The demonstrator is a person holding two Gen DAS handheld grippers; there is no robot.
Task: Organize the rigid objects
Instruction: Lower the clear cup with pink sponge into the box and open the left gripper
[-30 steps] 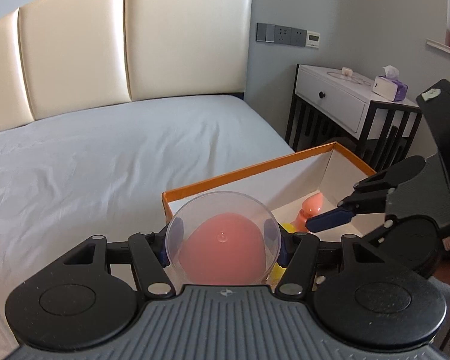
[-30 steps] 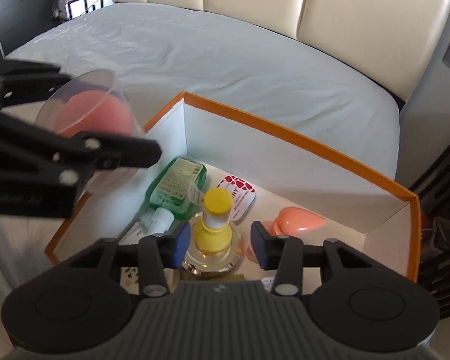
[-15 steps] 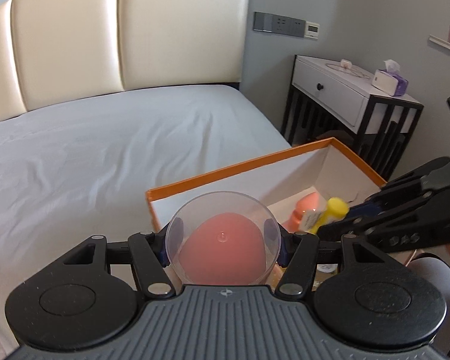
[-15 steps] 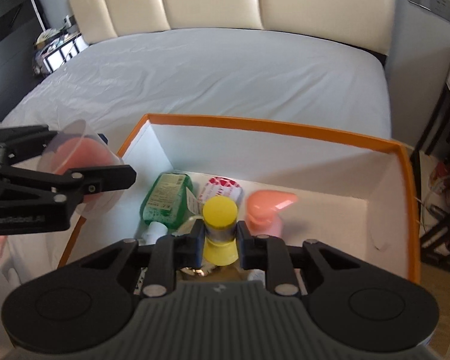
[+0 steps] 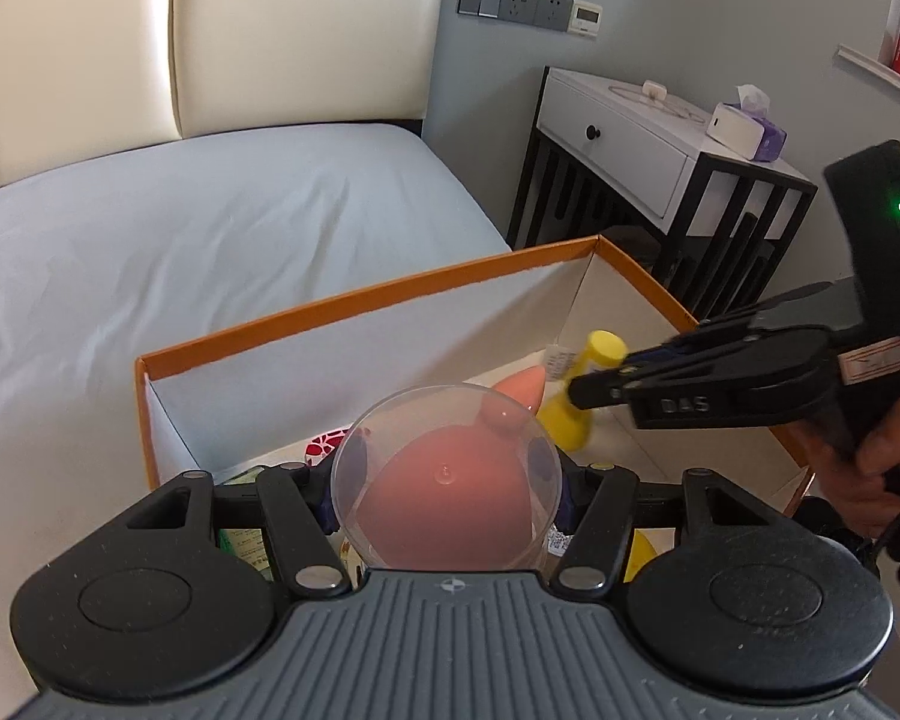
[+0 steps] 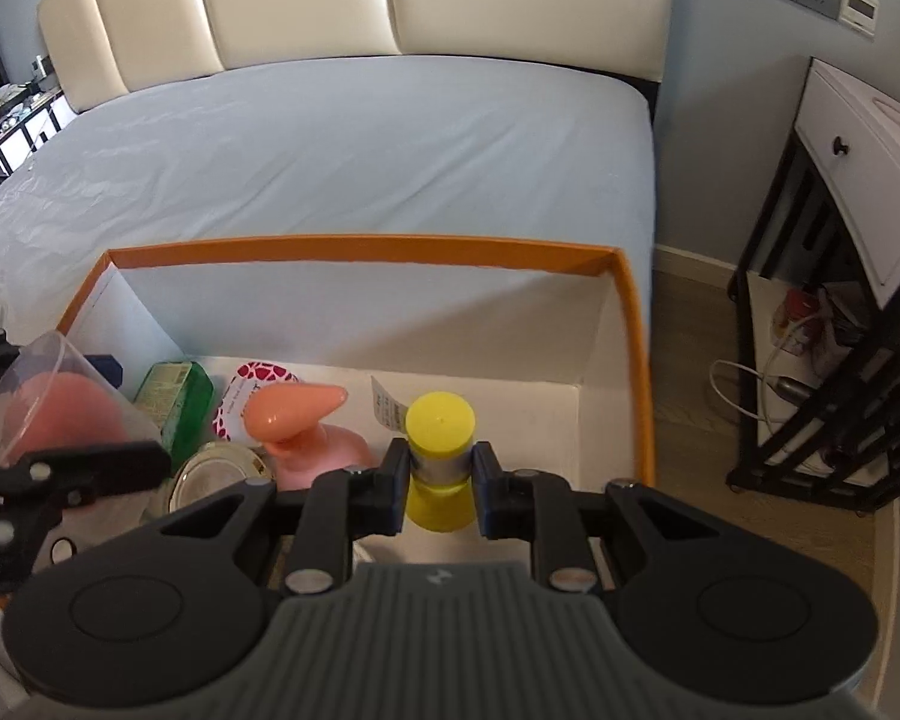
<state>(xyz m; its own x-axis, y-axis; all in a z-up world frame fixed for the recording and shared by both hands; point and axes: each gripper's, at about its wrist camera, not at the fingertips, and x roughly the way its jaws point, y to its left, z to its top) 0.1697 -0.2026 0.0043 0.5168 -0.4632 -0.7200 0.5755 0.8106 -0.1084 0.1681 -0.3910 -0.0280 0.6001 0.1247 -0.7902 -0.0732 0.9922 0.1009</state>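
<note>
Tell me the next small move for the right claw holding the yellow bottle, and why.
Probably lower it straight down onto the bare box floor and open. The right claw is shut on the yellow bottle, held upright over the right part of the orange box, where the white floor is free; the pink bottle and green bottle crowd the left side.
</note>
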